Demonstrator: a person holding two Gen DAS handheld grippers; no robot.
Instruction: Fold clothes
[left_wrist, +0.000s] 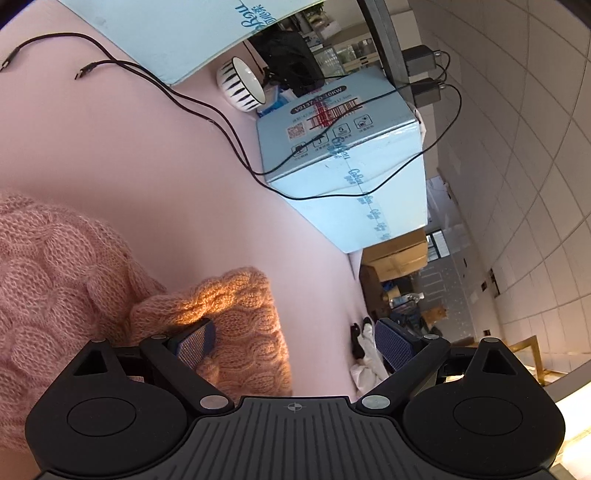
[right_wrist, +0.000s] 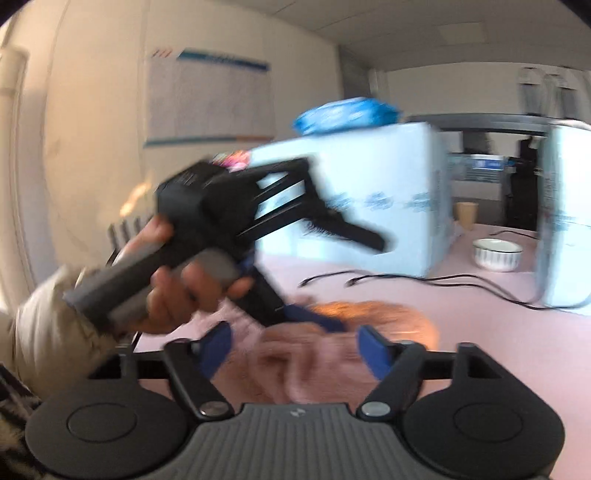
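Blur smears the pink sweater (right_wrist: 317, 354) between the open right tongs (right_wrist: 291, 350).

You've got a fuzzy pink cable-knit wool sweater (left_wrist: 55, 280) on a smooth matt pink tabletop (left_wrist: 129, 155); beyond the sweater, a glossy striped ceramic bowl (left_wrist: 242, 85) beside a smooth pale-blue cardboard box (left_wrist: 343, 155).
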